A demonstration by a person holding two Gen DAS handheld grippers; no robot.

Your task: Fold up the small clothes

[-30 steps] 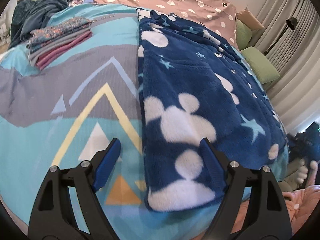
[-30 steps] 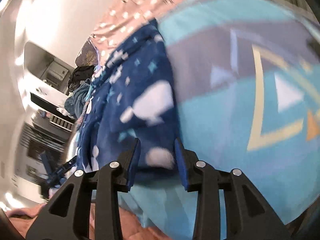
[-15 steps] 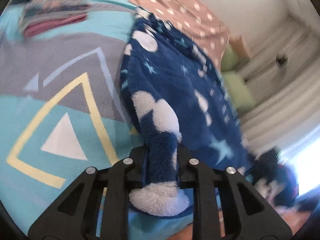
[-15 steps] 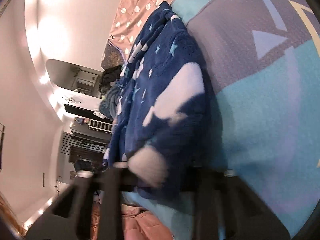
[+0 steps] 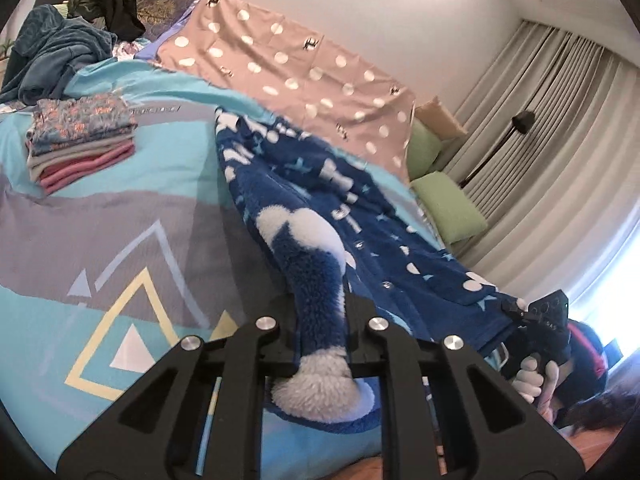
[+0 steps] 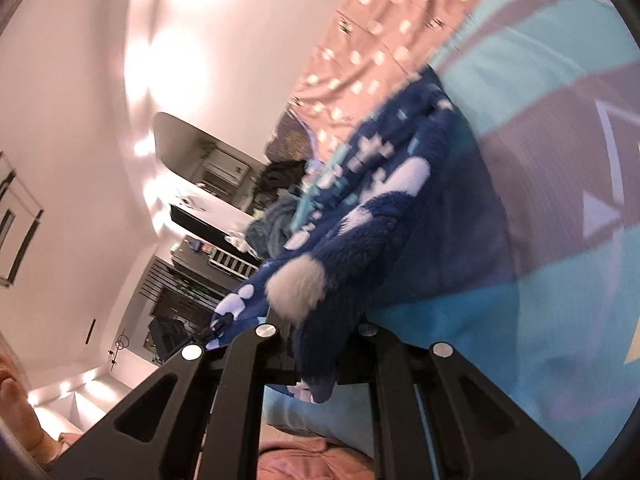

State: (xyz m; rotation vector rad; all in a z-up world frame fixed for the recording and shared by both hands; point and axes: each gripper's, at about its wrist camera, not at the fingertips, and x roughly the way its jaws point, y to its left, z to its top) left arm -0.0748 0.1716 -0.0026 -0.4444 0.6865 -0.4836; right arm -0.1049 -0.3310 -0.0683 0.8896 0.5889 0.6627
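Nearest, the left gripper (image 5: 320, 344) is closing its jaws on the near hem of a fluffy navy fleece garment (image 5: 320, 216) patterned with white mouse-head shapes and stars; a second ago those jaws stood wide over the flat fabric, and now a bunched white-tipped fold sticks out between them. The right gripper (image 6: 320, 344) has likewise gone from half open to clamped tight on another part of the same near edge (image 6: 360, 248). Both have lifted, so the hem now hangs off the turquoise and grey bedspread (image 5: 120, 208) while the rest of the garment lies stretched away across the bed. This looks like the start of a fold, the near edge ready to be carried toward the far end. Farther left sits a stack of folded clothes (image 5: 80, 140), and beyond it a loose heap of dark laundry (image 5: 60, 52). At the far side lie a pink dotted sheet (image 5: 288, 60), green pillows (image 5: 444, 200) and pale curtains (image 5: 560, 128).
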